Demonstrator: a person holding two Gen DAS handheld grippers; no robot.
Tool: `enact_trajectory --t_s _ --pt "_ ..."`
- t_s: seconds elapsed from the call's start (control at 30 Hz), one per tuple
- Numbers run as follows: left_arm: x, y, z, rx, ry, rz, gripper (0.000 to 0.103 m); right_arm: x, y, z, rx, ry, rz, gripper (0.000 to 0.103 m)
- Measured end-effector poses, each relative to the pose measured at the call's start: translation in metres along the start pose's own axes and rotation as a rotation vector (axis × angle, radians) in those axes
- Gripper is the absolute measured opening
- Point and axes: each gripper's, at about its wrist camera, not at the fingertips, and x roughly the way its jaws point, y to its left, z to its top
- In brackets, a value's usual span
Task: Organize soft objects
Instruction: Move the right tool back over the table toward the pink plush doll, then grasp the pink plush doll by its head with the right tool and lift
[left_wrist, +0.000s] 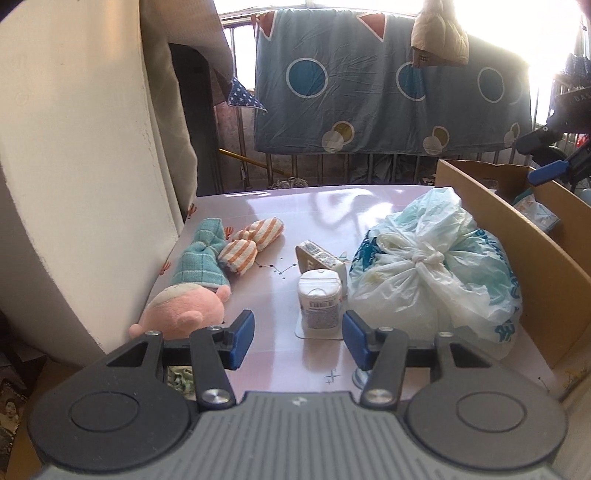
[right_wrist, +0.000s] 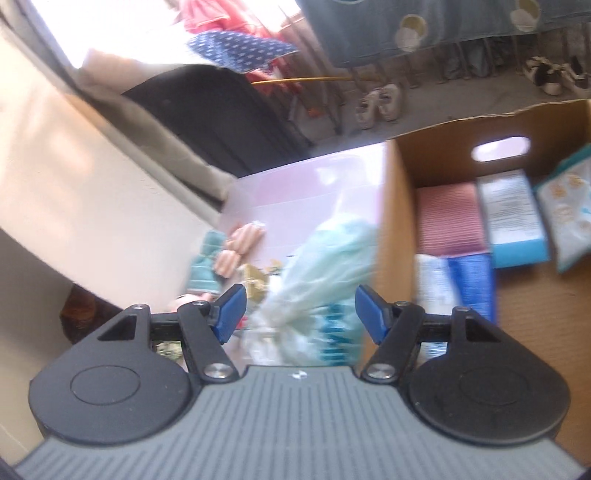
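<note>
both claws stand spread with nothing between the pads. our left claw (left_wrist: 298, 339) hangs tilted down over the near edge of the pink table (left_wrist: 332, 206), its blue fingers (left_wrist: 242, 338) clear of everything; a small white jar (left_wrist: 320, 300) sits just beyond the gap, at 12 o'clock from it. the jar carries a printed label with a barcode, too small to read. behind the jar, touching it, leans a small tan carton (left_wrist: 322, 256) with print we cannot make out.

at 10 o'clock from the left claw lies a plush doll (left_wrist: 192, 291) with a pink head, a teal checked body and orange-striped limbs, stretched along the table's left edge beside a cream wall (left_wrist: 85, 166). at 2 o'clock sits a knotted plastic bag (left_wrist: 428, 266), pale with blue lettering that folds hide, resting against the side of a cardboard box (left_wrist: 517, 236).

our right claw (right_wrist: 300, 316) is likewise spread and bare, tilted down above the same bag (right_wrist: 325, 266) and the box wall (right_wrist: 395, 206); this view is blurred. inside the box lie a red-striped folded cloth (right_wrist: 452, 221), a blue-and-white packet (right_wrist: 515, 218) with unreadable print, and other packets. the right claw shows as blue and black parts at 3 o'clock in the left view.
</note>
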Motion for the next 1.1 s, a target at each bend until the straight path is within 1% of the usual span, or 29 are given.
enact_trajectory --t_s 0.13,0.3,0.37,0.47,0.5,0.6,0.8,0.93,1.1 --pt "0.000 0.016 -0.005 -0.016 -0.003 0.070 0.054 0.034 0.037 0.003 -0.025 0.044 0.095 0.066" --pt "0.005 0.041 -0.007 -0.042 0.006 0.138 0.055 0.089 0.083 0.004 -0.026 0.126 0.208 0.073" --pt "0.012 0.049 -0.007 -0.042 0.022 0.155 0.059 0.114 0.101 0.005 -0.019 0.158 0.243 0.075" --pt "0.023 0.062 -0.008 -0.045 0.036 0.180 0.061 0.159 0.132 0.005 -0.021 0.217 0.275 0.079" --pt "0.027 0.066 -0.008 -0.045 0.042 0.179 0.064 0.175 0.141 0.004 -0.024 0.239 0.275 0.080" --pt "0.043 0.074 -0.008 -0.032 0.059 0.195 0.065 0.226 0.163 0.003 -0.015 0.315 0.247 0.081" --pt "0.072 0.087 -0.006 -0.017 0.090 0.205 0.068 0.329 0.172 -0.001 0.054 0.458 0.136 0.083" --pt "0.087 0.097 -0.006 -0.049 0.106 0.182 0.070 0.371 0.173 -0.008 0.065 0.515 0.074 0.084" --pt "0.097 0.103 -0.007 -0.090 0.124 0.161 0.069 0.400 0.173 -0.020 0.093 0.560 0.085 0.085"
